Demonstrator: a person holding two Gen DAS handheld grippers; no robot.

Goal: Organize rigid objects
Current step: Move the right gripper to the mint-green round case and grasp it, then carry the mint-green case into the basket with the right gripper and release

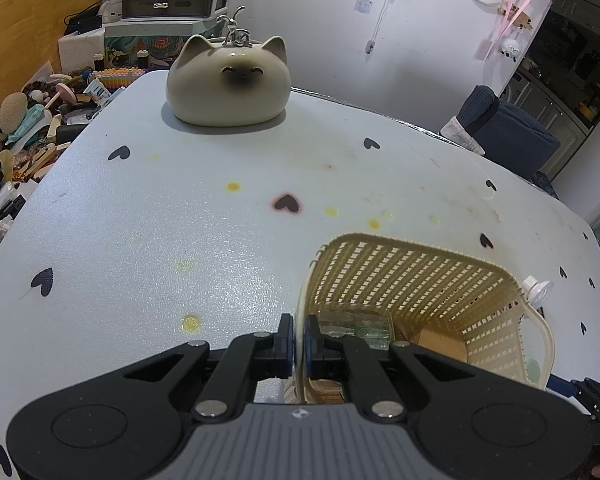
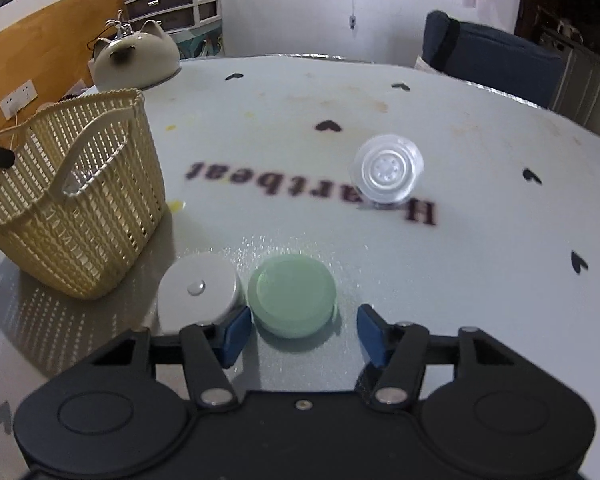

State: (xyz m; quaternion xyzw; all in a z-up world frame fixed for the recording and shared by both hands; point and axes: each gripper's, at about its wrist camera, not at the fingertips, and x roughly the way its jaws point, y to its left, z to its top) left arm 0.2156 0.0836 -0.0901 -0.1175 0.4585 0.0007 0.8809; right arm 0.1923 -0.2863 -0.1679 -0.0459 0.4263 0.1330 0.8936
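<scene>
A cream woven basket point(image 1: 416, 276) stands on the table at the lower right of the left wrist view. My left gripper point(image 1: 299, 334) is shut on the basket's near rim. Clear glassy items point(image 1: 352, 326) lie inside it. In the right wrist view the basket point(image 2: 72, 196) is at the left. My right gripper point(image 2: 304, 328) is open, its fingers on either side of a pale green round lid point(image 2: 292, 294) lying flat. A white round lid point(image 2: 198, 292) lies just left of it. A clear round plastic piece point(image 2: 386, 170) stands farther back right.
A cat-shaped ceramic pot point(image 1: 228, 82) sits at the table's far edge. Cluttered items point(image 1: 28, 128) fill the space left of the table. A blue chair point(image 2: 488, 64) stands behind the table. The tablecloth point(image 2: 460, 280) has black hearts and the word Heartbeat.
</scene>
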